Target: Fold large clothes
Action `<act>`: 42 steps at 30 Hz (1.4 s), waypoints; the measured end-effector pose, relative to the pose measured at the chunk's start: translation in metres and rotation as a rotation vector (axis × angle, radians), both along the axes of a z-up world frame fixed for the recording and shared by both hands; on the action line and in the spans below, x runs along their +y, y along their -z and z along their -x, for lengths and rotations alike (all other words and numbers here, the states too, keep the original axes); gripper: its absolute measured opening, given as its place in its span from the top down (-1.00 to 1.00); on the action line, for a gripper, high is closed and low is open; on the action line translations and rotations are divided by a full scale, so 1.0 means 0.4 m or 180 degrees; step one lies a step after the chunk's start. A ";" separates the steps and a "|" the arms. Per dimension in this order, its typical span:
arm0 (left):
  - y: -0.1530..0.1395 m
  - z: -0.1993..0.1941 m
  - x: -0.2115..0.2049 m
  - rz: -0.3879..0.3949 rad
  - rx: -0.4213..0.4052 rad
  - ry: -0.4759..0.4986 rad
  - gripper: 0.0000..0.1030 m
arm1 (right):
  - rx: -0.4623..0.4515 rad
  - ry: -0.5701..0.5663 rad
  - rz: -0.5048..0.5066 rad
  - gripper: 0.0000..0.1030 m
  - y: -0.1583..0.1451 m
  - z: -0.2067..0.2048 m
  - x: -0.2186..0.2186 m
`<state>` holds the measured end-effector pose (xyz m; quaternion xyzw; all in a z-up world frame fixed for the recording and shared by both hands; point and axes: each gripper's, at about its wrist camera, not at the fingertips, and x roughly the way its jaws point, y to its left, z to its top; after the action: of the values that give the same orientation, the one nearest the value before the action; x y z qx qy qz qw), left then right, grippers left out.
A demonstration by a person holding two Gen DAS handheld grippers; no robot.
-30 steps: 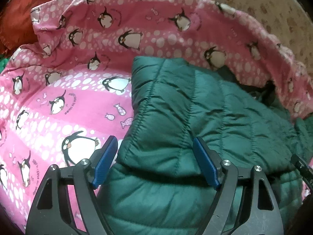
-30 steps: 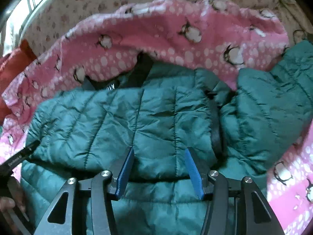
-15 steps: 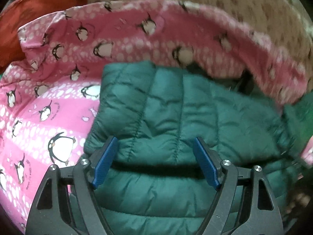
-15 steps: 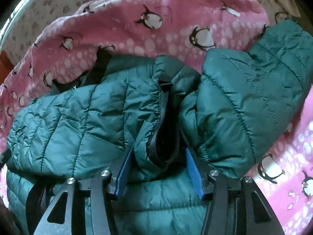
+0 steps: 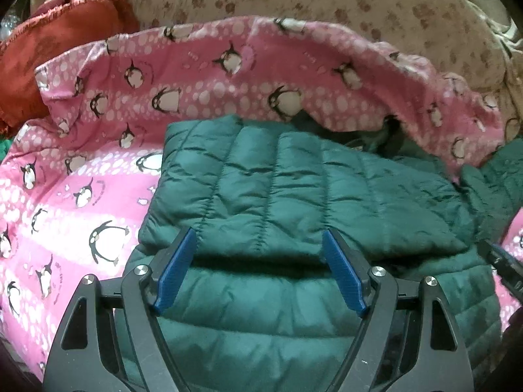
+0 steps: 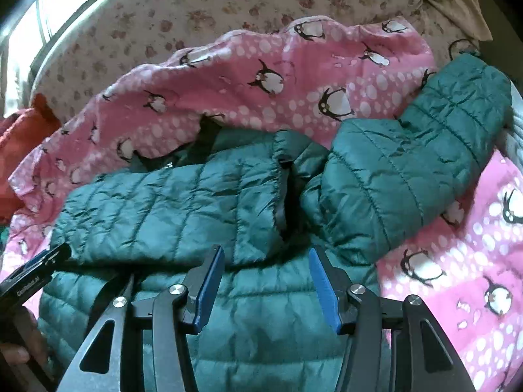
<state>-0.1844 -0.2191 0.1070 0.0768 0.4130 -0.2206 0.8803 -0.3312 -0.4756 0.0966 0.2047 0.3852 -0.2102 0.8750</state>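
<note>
A dark green quilted puffer jacket lies on a pink penguin blanket. One part is folded across the body, with its folded edge just ahead of my left gripper, which is open and empty above the jacket. In the right wrist view the jacket shows the same fold, and a sleeve lies out to the right over the blanket. My right gripper is open and empty over the jacket's lower part. The left gripper's tip shows at the left edge.
A beige flowered sheet lies behind the blanket. A red-orange cushion sits at the back left. The blanket's far edge is rumpled up behind the jacket's collar.
Both grippers have drawn back from the jacket and risen. The sleeve at the right, earlier close beside the right gripper, now lies further off. Both stay open.
</note>
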 end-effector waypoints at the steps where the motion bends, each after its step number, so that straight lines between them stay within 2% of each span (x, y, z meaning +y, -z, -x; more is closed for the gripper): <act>1: -0.010 0.012 -0.001 0.0027 -0.0011 0.0022 -0.55 | 0.0002 -0.0015 -0.0004 0.00 -0.002 0.008 0.009; 8: -0.045 0.072 -0.011 0.0095 -0.0070 0.0121 -0.55 | 0.0021 -0.0121 -0.0023 -0.01 0.000 0.022 0.054; 12: -0.051 0.098 -0.016 0.0115 -0.0064 0.0150 -0.55 | -0.0015 -0.0130 -0.0022 -0.16 -0.012 0.035 0.069; 15: -0.052 0.115 -0.018 0.0132 -0.0050 0.0176 -0.55 | -0.0027 -0.0150 0.0000 -0.18 -0.024 0.044 0.077; 24: -0.049 0.149 -0.025 0.0250 0.0061 0.0255 -0.55 | -0.0018 -0.0075 0.0149 -0.18 -0.046 0.080 0.067; 31: -0.019 0.148 -0.022 0.0435 0.0277 0.0168 -0.55 | -0.0013 0.0007 0.0187 -0.18 -0.044 0.106 0.032; 38: 0.005 0.145 -0.035 0.0301 0.0212 0.0142 -0.55 | 0.0025 0.0099 0.0214 -0.18 -0.037 0.118 -0.014; 42: 0.038 0.135 -0.032 0.0264 0.0263 0.0108 -0.55 | 0.0030 0.0157 0.0235 -0.18 -0.036 0.125 -0.042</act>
<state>-0.2382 -0.2320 0.0917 0.0382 0.4382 -0.2554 0.8610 -0.3814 -0.4925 0.1111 0.1806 0.3761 -0.2467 0.8747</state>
